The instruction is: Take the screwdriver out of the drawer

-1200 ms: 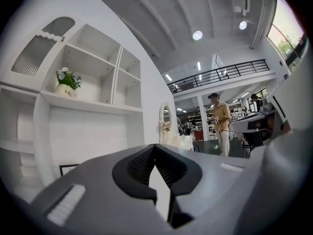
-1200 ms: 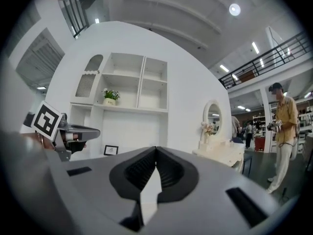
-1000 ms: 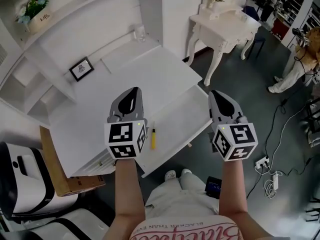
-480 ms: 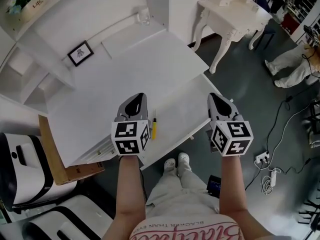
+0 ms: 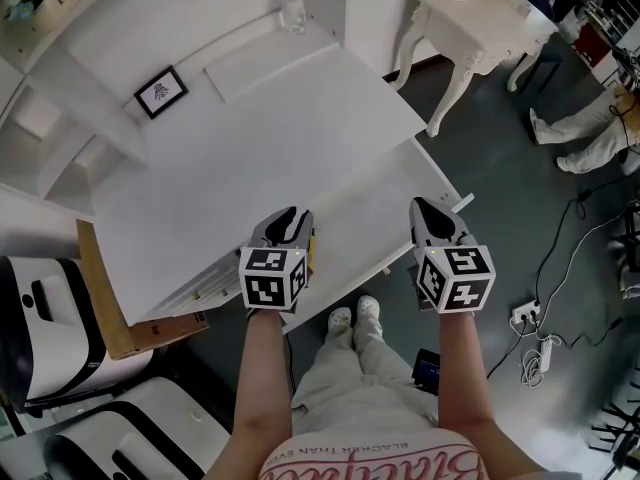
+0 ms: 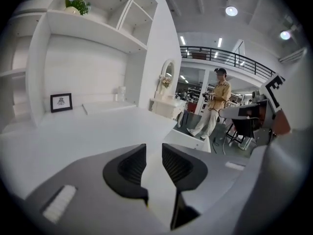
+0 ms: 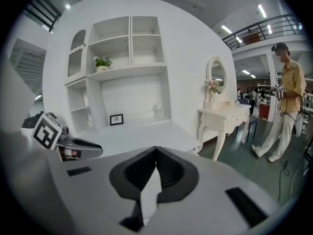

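My left claw, jaws just opened and empty, drops toward the screwdriver in the drawer, ready to grasp; right claw clenched.

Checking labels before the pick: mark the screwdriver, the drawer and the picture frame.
screwdriver [image 5: 312,250]: head view, yellow handle.
drawer [image 5: 372,218]: head view, bare inner floor.
picture frame [image 5: 160,92]: head view, centre of the picture.

I saw a white built-in shelf unit, a cream curved-leg dressing table and dark grey floor.
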The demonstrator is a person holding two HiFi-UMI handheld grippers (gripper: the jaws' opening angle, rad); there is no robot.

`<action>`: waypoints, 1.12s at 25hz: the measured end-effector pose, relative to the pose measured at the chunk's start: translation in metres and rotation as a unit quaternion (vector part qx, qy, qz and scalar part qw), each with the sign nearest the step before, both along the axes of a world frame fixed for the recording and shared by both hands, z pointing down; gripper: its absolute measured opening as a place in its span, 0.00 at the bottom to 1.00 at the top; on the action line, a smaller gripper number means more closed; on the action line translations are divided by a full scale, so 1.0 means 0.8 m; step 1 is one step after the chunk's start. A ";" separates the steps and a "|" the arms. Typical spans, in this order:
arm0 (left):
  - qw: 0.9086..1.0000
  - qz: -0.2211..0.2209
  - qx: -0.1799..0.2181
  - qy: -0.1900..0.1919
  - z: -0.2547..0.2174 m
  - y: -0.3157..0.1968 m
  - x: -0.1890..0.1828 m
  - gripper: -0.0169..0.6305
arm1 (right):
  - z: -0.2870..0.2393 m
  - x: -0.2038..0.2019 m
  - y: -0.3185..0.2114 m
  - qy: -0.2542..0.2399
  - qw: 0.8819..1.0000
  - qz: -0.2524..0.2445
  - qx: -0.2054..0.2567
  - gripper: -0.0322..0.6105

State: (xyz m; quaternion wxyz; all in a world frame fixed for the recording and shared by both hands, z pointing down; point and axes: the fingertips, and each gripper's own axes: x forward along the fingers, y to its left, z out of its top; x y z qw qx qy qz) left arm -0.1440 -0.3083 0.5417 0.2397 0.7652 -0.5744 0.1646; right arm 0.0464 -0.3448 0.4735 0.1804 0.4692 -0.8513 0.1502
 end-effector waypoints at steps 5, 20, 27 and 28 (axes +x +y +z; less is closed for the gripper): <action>0.999 0.008 -0.047 -0.009 0.043 0.011 0.005 0.20 | 0.030 -0.003 0.002 0.010 1.000 -0.006 -0.026 0.06; 0.984 0.016 -0.175 -0.017 0.178 0.023 0.004 0.20 | 0.113 -0.008 0.012 0.059 0.993 -0.028 -0.095 0.06; 0.971 0.027 -0.235 -0.024 0.233 0.026 0.005 0.20 | 0.123 0.003 0.000 0.067 0.992 -0.014 -0.105 0.06; 0.969 0.027 -0.243 -0.024 0.241 0.027 0.005 0.20 | 0.124 0.005 -0.002 0.068 0.992 -0.012 -0.105 0.06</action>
